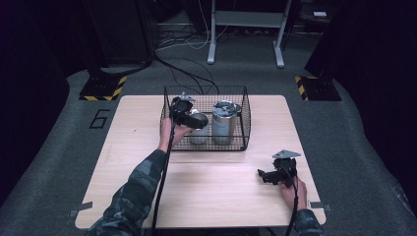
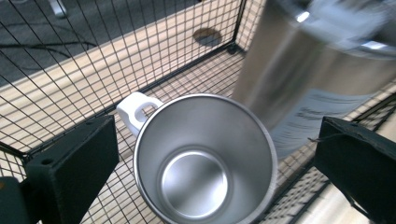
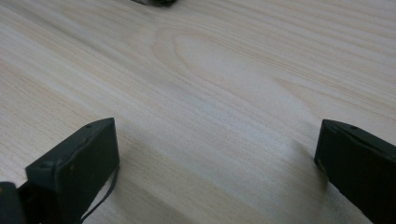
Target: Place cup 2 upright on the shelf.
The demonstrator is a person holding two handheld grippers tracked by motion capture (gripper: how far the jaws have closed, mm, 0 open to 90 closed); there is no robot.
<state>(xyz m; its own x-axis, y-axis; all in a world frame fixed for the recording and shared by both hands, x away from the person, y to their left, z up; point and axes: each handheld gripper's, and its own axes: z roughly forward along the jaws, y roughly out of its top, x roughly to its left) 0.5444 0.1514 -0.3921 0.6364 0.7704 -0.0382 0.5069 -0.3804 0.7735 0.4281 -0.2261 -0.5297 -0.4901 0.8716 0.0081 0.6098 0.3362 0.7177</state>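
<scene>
Hanging over the wire basket (image 1: 244, 118) at the far middle of the wooden counter (image 1: 147, 187), the left tongs (image 1: 189, 118) point down at a steel mug (image 2: 205, 158) that stands upright on the basket floor, in the left part of the basket. In the left gripper view the two black jaws are spread wide, one at each side of the mug, and they do not touch it; the mug is open at the top, its inside is shiny, and its white handle (image 2: 136, 108) points toward the far-left wall of the basket as this view shows it. Just beside the mug, at its right in this view, stands a taller steel canister (image 2: 303, 79), also upright, with a printed label on its side; whether the two touch, I cannot tell, because the canister is blurred. In the high view the canister (image 1: 224, 123) stands in the right part of the basket and carries a lid. The left hand (image 1: 172, 133) reaches over the near-left wall of the basket, and the sleeve has a camouflage pattern. The right tongs (image 1: 269, 176) are low over the near right part of the counter, well apart from the basket, and they point to the left. In the right gripper view their jaws are spread wide too, with bare wood grain between them. A cable (image 1: 161, 182) trails from the left tongs back along the forearm.
</scene>
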